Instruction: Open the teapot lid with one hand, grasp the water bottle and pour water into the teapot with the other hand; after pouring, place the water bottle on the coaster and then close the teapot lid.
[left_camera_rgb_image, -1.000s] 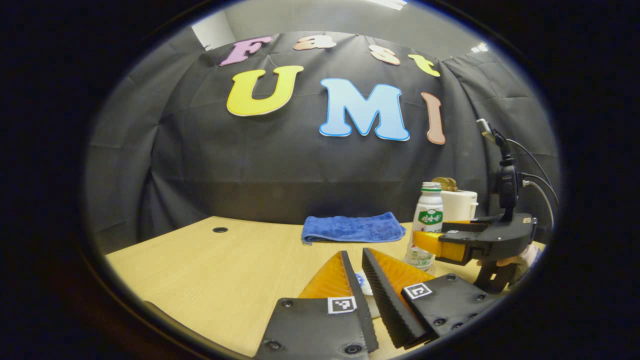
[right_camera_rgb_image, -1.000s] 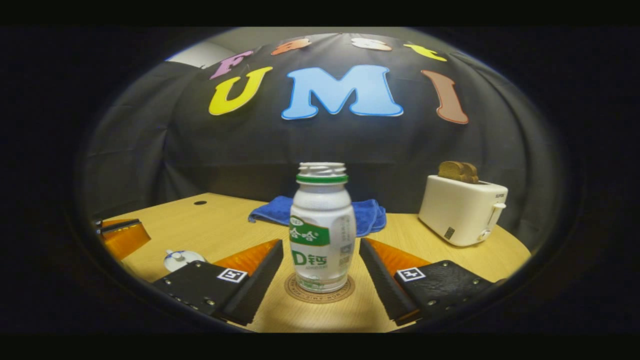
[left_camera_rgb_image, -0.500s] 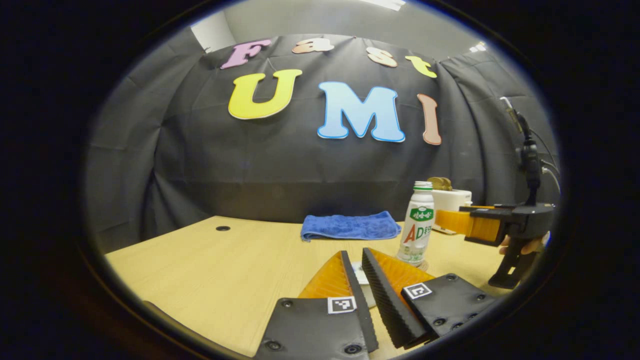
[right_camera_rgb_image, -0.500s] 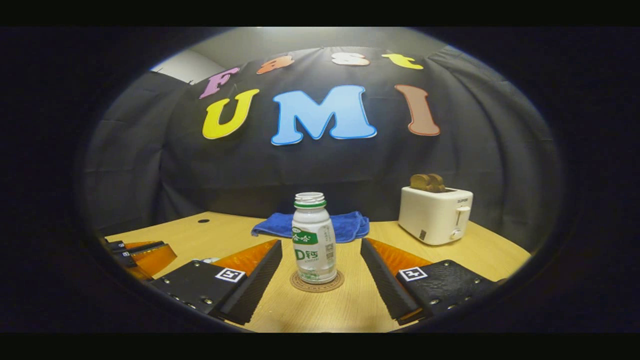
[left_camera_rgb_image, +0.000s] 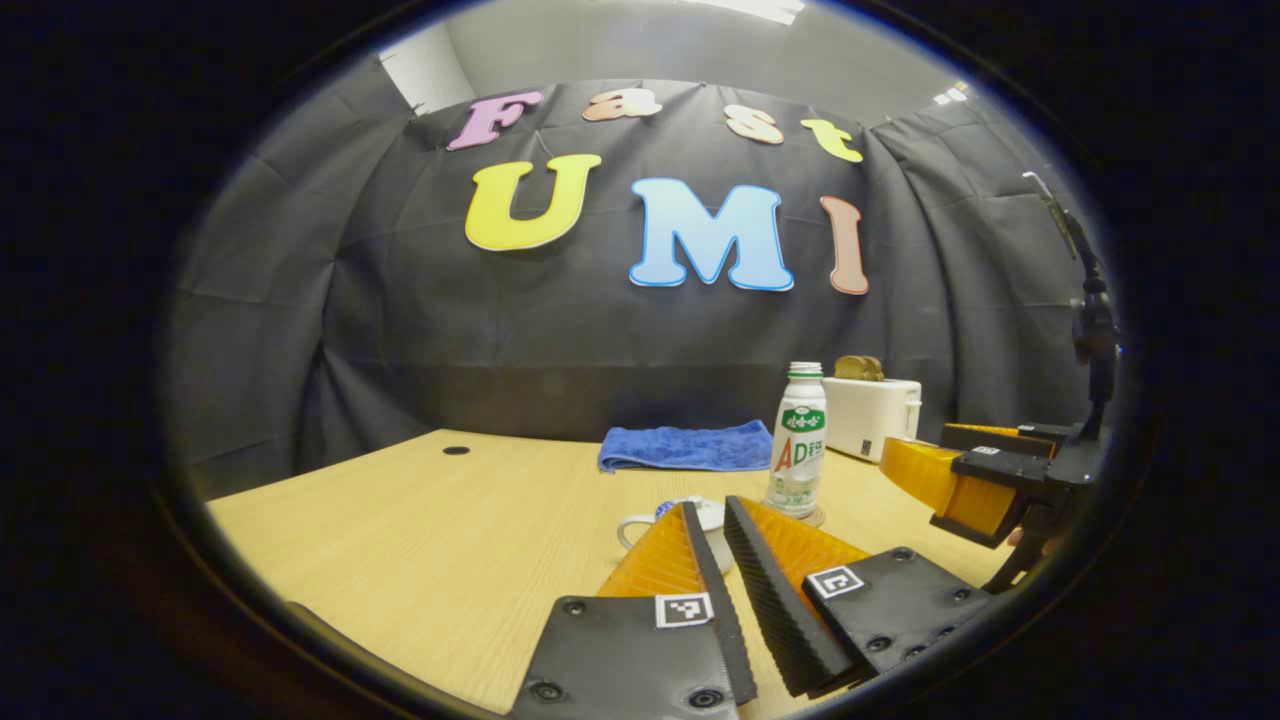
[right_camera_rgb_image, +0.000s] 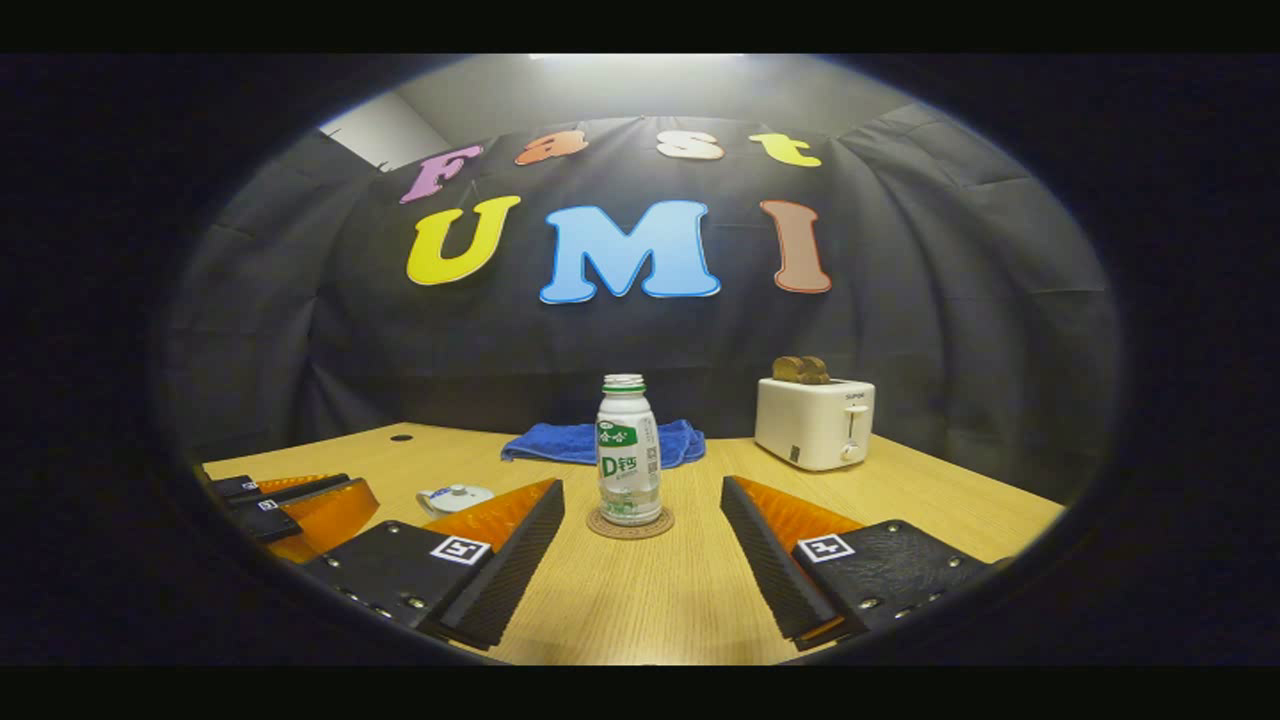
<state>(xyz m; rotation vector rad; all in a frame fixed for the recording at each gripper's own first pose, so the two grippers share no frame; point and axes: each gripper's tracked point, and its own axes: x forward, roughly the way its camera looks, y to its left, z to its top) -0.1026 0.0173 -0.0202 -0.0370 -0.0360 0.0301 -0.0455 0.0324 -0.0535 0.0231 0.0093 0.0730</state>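
A folded blue towel (right_camera_rgb_image: 600, 443) of nubby cloth lies at the back of the pale wood-grain table (right_camera_rgb_image: 930, 510), against the booth's black wall. To its right stands a boxy white toaster (right_camera_rgb_image: 815, 422) with two brown slices of bread (right_camera_rgb_image: 800, 369) poking from its slots. Near the table's far left edge there is a small dark round hole (left_camera_rgb_image: 456, 450).

The water bottle (right_camera_rgb_image: 628, 462), a white plastic one with a green-banded neck and no cap, stands upright on a round, flat brown coaster (right_camera_rgb_image: 630, 524). In the right gripper view it lies ahead of the right gripper (right_camera_rgb_image: 642, 550), centred between the two wide-spread fingers and clear of both, with bare table between them.

The teapot (right_camera_rgb_image: 453, 497) is a low white ceramic piece with blue markings; its lid sits on top. In the left gripper view the teapot (left_camera_rgb_image: 668, 518) sits just beyond the tips of the left gripper (left_camera_rgb_image: 722, 525), partly hidden behind the ridged fingers, which stand nearly together with a narrow gap and hold nothing. The bottle (left_camera_rgb_image: 797, 447) rises to the right of them, and the right gripper (left_camera_rgb_image: 950, 470) shows at the far right, apart from the bottle.
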